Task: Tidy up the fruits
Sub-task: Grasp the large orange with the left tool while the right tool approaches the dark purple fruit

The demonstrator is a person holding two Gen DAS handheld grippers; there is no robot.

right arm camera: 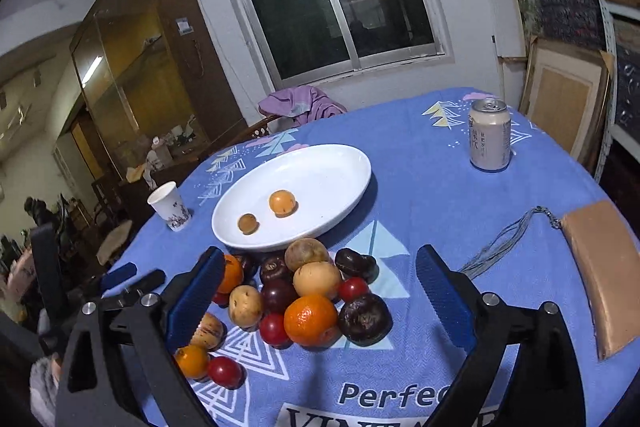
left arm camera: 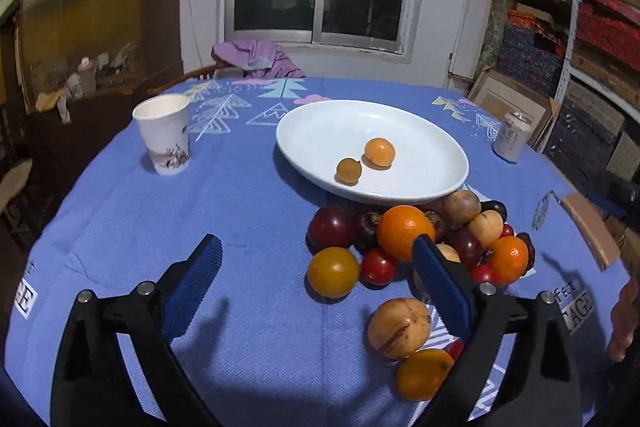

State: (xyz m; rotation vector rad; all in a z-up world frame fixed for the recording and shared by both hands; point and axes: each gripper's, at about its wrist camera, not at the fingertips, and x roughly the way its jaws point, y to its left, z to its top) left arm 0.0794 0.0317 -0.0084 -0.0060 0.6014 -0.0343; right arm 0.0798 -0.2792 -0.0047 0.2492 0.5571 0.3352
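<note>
Two small orange fruits lie in the white plate; both the left gripper and right gripper gape empty above the fruit pile on the desk, next pick pending

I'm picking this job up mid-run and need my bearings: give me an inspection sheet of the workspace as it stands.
Surface: round table under a blue patterned tablecloth.
Job's things: white plate holding two small orange fruits, one larger than the other; fruit pile on the cloth beside the plate's near rim: oranges, dark plums, tan and red fruits.
Clutter: paper cup, drink can, tan pouch with a grey tassel.
Grippers: left tool open, nothing held; right tool open above the pile, nothing held.
Cables: nothing seen.
Surroundings: dark window, wooden cabinet, purple garment on a chair, stacked boxes on shelves.
</note>
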